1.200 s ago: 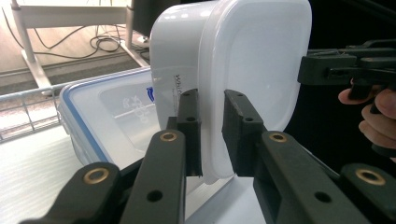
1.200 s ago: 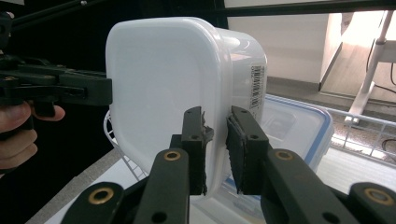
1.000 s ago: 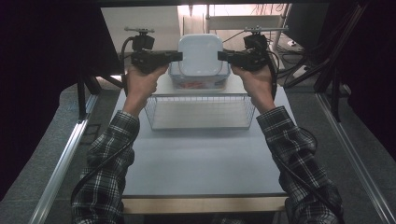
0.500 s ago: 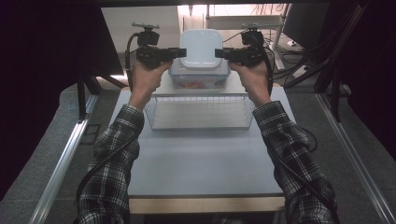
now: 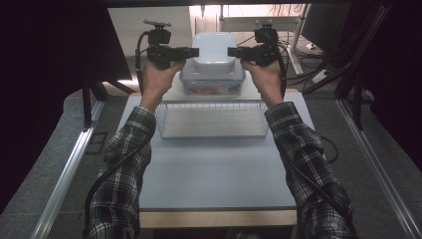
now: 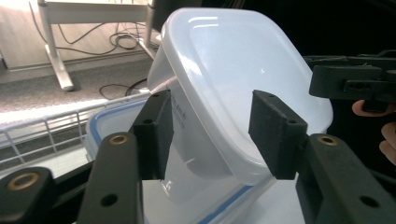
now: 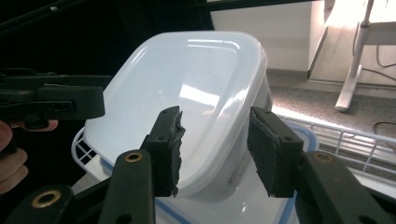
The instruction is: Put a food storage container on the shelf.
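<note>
White lidded tub (image 5: 214, 49) sits upturned on the blue-rimmed container (image 5: 213, 82), beyond the wire basket (image 5: 211, 119). Left gripper (image 5: 193, 51) and right gripper (image 5: 233, 51) flank it on opposite sides, equally near; both sets of jaws have just been opening, pads off its walls.

R gripper (image 7: 212, 149) jaws have just been opening; they stand apart now, w/ the rim of the white box (image 7: 187, 102) between them, pads not pressing it. White box sits on a blue-rimmed container (image 7: 292, 205). Left gripper (image 7: 51, 105) is at far side, level, w/ fingers (image 7: 14, 163) below it. Wire basket (image 7: 345, 140) is behind.
</note>
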`<action>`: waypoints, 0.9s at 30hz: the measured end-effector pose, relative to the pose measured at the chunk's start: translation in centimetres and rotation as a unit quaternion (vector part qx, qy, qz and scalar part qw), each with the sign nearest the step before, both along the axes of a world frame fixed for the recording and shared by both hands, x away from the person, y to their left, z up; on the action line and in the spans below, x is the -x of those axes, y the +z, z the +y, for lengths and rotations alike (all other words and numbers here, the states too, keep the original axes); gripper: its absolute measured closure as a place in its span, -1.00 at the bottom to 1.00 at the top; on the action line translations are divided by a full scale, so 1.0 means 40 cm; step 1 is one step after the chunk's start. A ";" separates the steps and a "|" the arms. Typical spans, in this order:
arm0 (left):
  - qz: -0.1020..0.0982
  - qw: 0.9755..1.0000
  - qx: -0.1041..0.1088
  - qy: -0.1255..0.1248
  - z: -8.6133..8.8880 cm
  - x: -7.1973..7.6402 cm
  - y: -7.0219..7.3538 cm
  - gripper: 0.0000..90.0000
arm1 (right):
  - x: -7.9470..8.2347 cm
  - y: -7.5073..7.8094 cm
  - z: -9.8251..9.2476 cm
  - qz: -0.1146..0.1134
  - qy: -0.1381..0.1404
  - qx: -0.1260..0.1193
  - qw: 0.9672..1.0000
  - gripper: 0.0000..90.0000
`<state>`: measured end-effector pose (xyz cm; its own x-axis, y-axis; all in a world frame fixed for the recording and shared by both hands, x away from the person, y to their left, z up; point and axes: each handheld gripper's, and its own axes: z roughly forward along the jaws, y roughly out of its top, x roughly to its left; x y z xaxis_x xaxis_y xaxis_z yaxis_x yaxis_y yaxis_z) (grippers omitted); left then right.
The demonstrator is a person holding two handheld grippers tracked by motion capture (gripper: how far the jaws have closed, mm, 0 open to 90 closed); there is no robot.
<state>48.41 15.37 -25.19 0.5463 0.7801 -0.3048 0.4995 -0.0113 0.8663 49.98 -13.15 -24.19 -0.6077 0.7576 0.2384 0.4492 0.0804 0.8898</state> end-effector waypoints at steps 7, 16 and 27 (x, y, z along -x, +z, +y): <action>0.000 1.000 -0.011 0.003 0.000 -0.015 0.005 0.13 | -0.018 0.000 0.013 -0.002 -0.009 0.004 1.000 0.22; -0.031 0.999 -0.024 -0.017 -0.001 0.003 0.020 -0.23 | -0.007 0.005 0.014 -0.012 0.009 0.009 1.000 -0.12; -0.034 0.995 -0.042 -0.082 -0.011 0.059 -0.005 -0.68 | 0.027 -0.025 -0.007 -0.022 0.063 0.043 0.997 -0.59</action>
